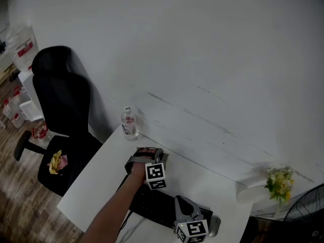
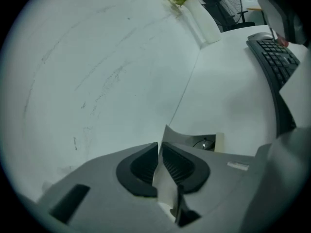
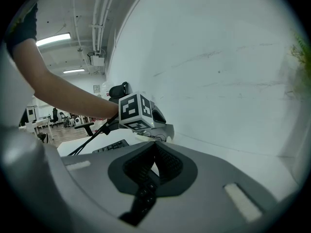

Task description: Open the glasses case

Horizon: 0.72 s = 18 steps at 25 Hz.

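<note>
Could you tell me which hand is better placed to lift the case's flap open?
Left: the left tongs pinch the glasses case flap; the right tongs sit shut by the keyboard, away from the case.

Glasses case (image 2: 183,139) mostly behind the left hand-held gripper (image 2: 159,148); fan (image 1: 308,211) half off-frame.

Head view dim, grey; gripper views fisheye-bent, corners black. Long white ceiling strip light (image 3: 53,39) glows at ten o'clock, perhaps the source.
</note>
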{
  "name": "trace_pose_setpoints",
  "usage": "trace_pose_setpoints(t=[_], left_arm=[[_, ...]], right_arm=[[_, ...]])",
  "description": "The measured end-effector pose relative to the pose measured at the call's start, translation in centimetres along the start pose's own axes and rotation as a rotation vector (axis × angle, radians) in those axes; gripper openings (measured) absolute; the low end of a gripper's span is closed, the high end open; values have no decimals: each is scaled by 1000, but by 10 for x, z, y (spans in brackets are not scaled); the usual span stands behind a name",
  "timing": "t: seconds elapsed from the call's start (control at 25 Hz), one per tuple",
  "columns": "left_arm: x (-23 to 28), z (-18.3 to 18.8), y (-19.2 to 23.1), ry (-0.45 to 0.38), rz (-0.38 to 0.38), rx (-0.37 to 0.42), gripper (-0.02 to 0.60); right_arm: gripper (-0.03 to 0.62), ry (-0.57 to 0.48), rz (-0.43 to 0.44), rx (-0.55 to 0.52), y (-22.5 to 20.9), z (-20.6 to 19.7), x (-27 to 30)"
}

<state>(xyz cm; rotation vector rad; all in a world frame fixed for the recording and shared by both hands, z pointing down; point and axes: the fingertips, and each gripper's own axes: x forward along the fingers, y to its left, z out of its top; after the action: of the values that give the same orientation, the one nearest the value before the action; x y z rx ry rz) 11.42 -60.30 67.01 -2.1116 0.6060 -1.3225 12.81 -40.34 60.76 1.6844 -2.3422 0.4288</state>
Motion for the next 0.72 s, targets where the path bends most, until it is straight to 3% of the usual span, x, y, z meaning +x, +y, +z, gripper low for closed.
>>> trace_pose_setpoints(t=[0.52,0.6,0.72], left_arm=[[-9,1,5,-33,2,-67,72],[-17,2,7,-57,6,-113,72],[-38,6,17,-116,18,-246,66]], right_arm=[[8,-4,-6,12,-6,1,-4],[8,-2,-2,10,-4,4,-4],[8,4,0,2,-3,8,-5]])
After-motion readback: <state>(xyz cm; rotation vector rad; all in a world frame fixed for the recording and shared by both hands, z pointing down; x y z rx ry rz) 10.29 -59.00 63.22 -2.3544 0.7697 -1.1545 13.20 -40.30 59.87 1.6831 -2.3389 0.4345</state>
